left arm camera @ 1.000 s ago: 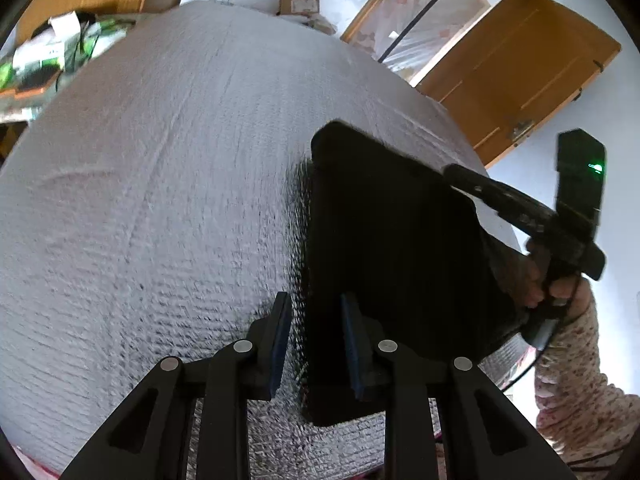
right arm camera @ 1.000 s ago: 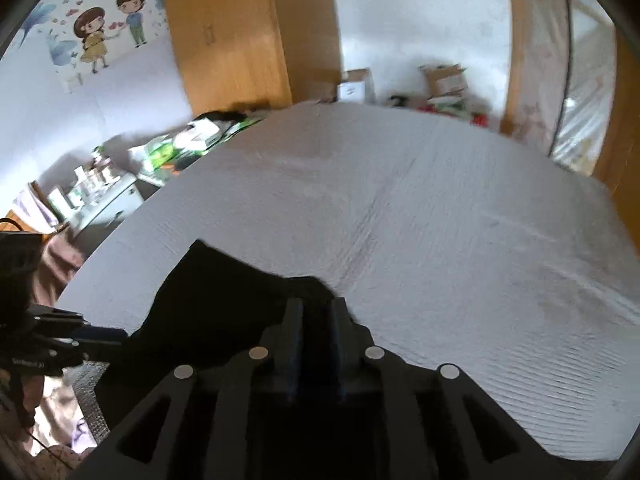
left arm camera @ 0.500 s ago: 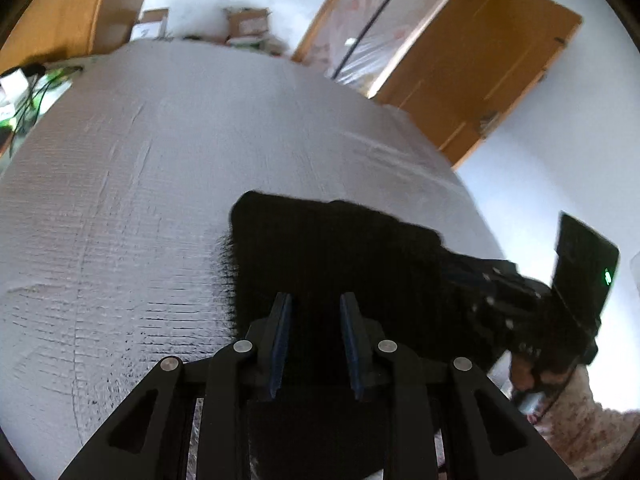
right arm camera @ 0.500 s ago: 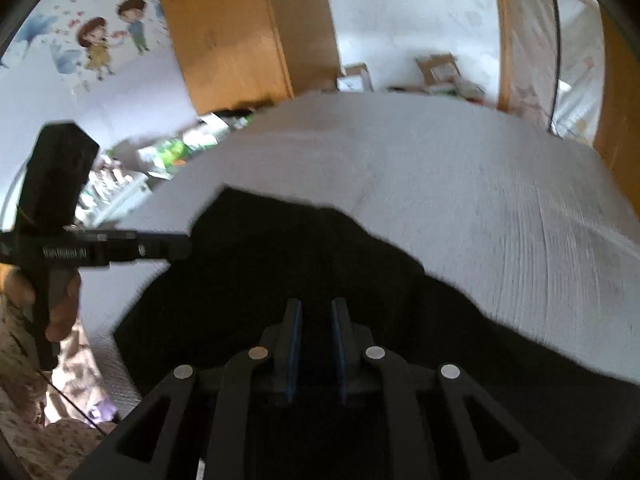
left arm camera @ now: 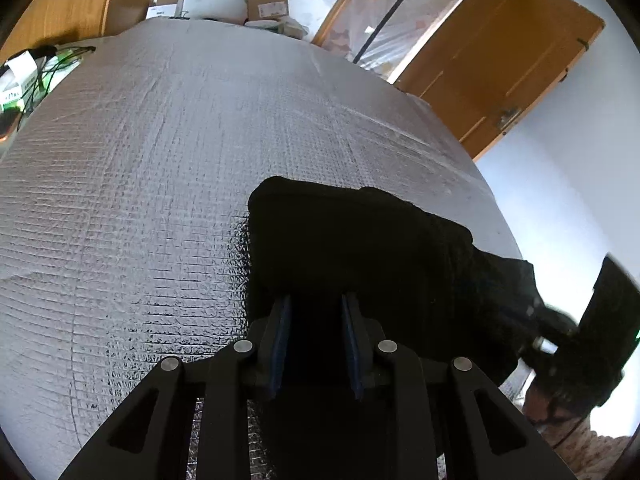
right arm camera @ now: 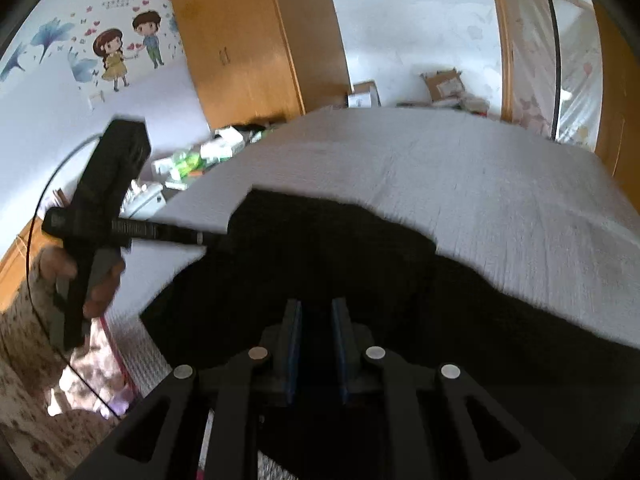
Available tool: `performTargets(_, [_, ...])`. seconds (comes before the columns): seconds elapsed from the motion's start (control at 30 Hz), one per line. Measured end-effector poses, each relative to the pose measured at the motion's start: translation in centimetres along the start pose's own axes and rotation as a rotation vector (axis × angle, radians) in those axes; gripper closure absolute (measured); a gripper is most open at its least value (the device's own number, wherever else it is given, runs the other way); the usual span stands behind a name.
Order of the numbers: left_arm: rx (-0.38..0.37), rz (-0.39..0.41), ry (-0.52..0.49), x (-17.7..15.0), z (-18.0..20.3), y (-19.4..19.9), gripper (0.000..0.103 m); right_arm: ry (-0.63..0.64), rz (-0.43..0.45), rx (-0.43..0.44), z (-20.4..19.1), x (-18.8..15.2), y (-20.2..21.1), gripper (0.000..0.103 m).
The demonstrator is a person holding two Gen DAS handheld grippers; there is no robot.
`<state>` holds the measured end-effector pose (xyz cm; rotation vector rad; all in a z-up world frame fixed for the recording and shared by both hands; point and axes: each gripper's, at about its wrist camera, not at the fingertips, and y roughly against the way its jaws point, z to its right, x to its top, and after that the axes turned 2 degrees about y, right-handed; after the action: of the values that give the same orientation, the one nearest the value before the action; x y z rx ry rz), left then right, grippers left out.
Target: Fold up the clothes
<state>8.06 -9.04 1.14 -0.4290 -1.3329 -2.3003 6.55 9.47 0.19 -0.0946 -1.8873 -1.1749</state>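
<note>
The garment (left arm camera: 352, 248) is plain black, lying on a silver-grey cover (left arm camera: 160, 160) with a fine grid of quilted lines. Both grippers are black with blue pads (right arm camera: 295, 344). The sleeve (right arm camera: 24, 408) is beige with small reddish flowers. The wardrobe (right arm camera: 248, 36) and door (left arm camera: 496, 56) are orange-brown wood

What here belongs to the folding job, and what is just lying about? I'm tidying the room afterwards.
Part of the job:
black garment
silver mat it lies on
left gripper
right gripper

Just lying about:
cardboard boxes past the mat's far end
green and white packets beside it
wardrobe
door
</note>
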Motion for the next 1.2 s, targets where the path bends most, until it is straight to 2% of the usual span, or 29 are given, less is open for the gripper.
performTargets(0.13, [-0.017, 0.000, 0.012, -0.4, -1.1, 0.9, 0.077, -0.040, 0.055, 0.003, 0.6, -1.8, -0.4, 0.088])
performTargets(0.27, [-0.007, 0.005, 0.008, -0.6, -1.1, 1.7, 0.077, -0.062, 0.054, -0.011, 0.7, -1.7, -0.3, 0.088])
performTargets(0.33, [-0.001, 0.020, 0.006, -0.8, -1.3, 2.6, 0.077, -0.042, 0.058, -0.052, 0.3, -1.5, 0.2, 0.088])
performTargets(0.4, [0.000, 0.036, 0.016, -0.8, -1.9, 3.5, 0.077, -0.024, 0.098, -0.085, -0.4, -1.0, 1.4, 0.087])
performTargets(0.47, [0.008, 0.043, 0.035, -0.6, -2.8, 3.6, 0.077, -0.014, 0.134, -0.051, -1.3, -0.4, 2.3, 0.086])
performTargets(0.57, [0.017, 0.052, 0.063, -0.2, -4.1, 3.9, 0.077, 0.016, 0.162, 0.004, -3.2, 0.3, 2.7, 0.078])
performTargets(0.63, [0.000, 0.047, 0.078, 0.1, -4.9, 3.9, 0.077, 0.047, 0.143, 0.059, -4.9, 0.7, 1.7, 0.077])
performTargets(0.73, [-0.026, 0.039, 0.100, 0.5, -6.0, 4.0, 0.074, 0.081, 0.092, 0.133, -7.6, 0.6, -0.6, 0.057])
performTargets(0.77, [-0.034, 0.035, 0.108, 0.6, -6.4, 4.0, 0.069, 0.085, 0.077, 0.150, -8.3, 0.4, -1.2, 0.052])
performTargets(0.8, [-0.041, 0.028, 0.117, 0.8, -6.8, 3.9, 0.065, 0.089, 0.064, 0.162, -9.0, 0.4, -1.9, 0.051])
performTargets(0.9, [-0.042, -0.008, 0.139, 1.1, -7.8, 3.4, 0.065, 0.100, 0.024, 0.182, -10.8, 0.2, -3.5, 0.049])
performTargets(0.97, [-0.036, -0.016, 0.122, 1.2, -7.9, 2.9, 0.064, 0.105, -0.003, 0.180, -11.8, 0.1, -4.6, 0.046])
performTargets(1.2, [-0.071, -0.036, 0.108, 1.2, -8.5, 2.4, 0.064, 0.209, -0.043, 0.058, -14.7, -0.5, -6.8, 0.041])
